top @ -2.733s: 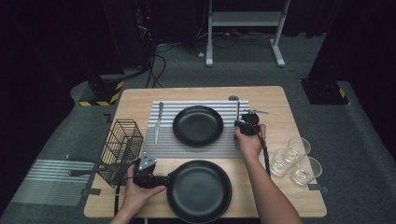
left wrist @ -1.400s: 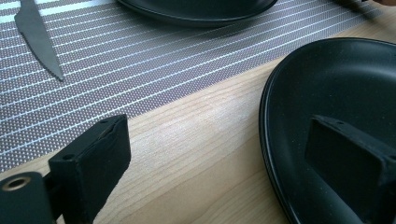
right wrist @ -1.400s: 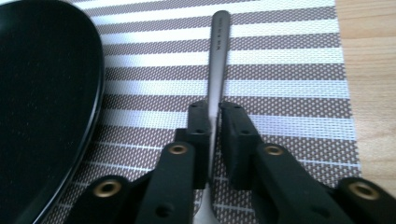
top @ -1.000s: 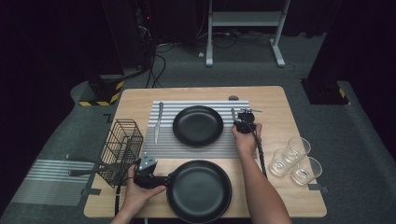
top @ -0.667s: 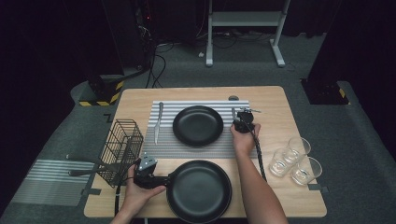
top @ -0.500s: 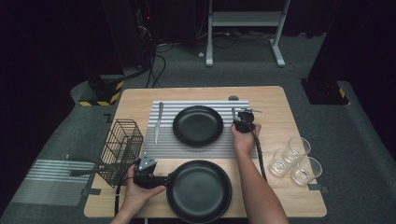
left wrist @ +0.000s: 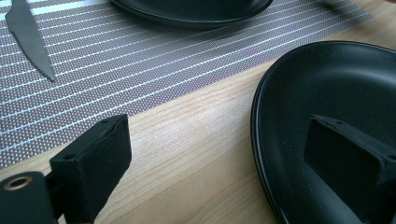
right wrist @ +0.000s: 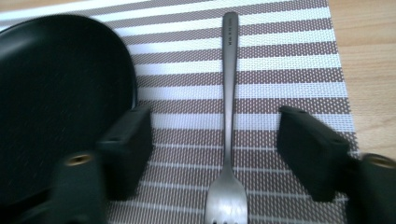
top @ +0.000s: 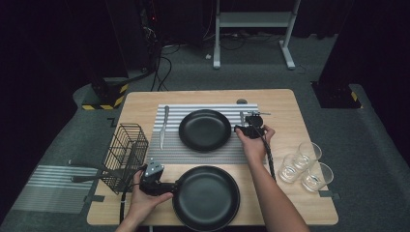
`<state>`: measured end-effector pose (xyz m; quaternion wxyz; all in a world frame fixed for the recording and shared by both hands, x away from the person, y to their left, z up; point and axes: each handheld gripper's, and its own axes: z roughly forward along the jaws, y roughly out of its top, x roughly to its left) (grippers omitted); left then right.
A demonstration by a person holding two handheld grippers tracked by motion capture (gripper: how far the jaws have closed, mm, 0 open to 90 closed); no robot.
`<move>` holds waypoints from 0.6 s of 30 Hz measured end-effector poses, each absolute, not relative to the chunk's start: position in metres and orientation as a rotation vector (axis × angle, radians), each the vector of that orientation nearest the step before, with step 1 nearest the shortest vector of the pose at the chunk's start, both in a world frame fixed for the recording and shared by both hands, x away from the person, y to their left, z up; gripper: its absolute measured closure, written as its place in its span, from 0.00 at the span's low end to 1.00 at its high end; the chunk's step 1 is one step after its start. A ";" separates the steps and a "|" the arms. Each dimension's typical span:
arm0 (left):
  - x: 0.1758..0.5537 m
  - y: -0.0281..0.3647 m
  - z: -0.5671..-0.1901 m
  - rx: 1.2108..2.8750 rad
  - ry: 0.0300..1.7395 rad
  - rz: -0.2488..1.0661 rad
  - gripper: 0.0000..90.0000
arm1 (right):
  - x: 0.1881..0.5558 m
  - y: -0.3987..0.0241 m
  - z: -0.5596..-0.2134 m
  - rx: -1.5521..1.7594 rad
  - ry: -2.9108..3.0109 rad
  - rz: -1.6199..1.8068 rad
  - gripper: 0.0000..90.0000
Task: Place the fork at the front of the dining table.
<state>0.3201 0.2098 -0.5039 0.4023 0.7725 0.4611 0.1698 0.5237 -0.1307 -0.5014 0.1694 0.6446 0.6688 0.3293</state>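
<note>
Where striped mat (top: 203, 154) covers wood table (top: 290, 203); grey carpet (top: 372, 159) w/ dark surrounds.

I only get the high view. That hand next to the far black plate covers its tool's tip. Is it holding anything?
Observer: No. The right gripper has just been opening its jaws, and a grey metal fork lies between them on the striped woven placemat, free of the pads.
Operator: Which way does the fork point?
Observer: Its tines point toward the gripper and its handle points away.
Operator: And the other hand?
Observer: The left gripper is open across the rim of the near round black plate, with one jaw over the wooden table and the other over the plate's inside.
</note>
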 end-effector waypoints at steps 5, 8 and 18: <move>0.320 0.209 -0.505 1.956 1.162 0.423 0.09 | 0.513 -0.136 -0.489 1.805 1.929 0.963 0.02; 0.320 0.209 -0.505 1.956 1.162 0.423 0.09 | 0.505 -0.140 -0.483 1.755 1.967 0.961 0.00; 0.320 0.208 -0.505 1.961 1.160 0.424 0.09 | 0.476 -0.149 -0.465 1.726 2.004 1.030 0.00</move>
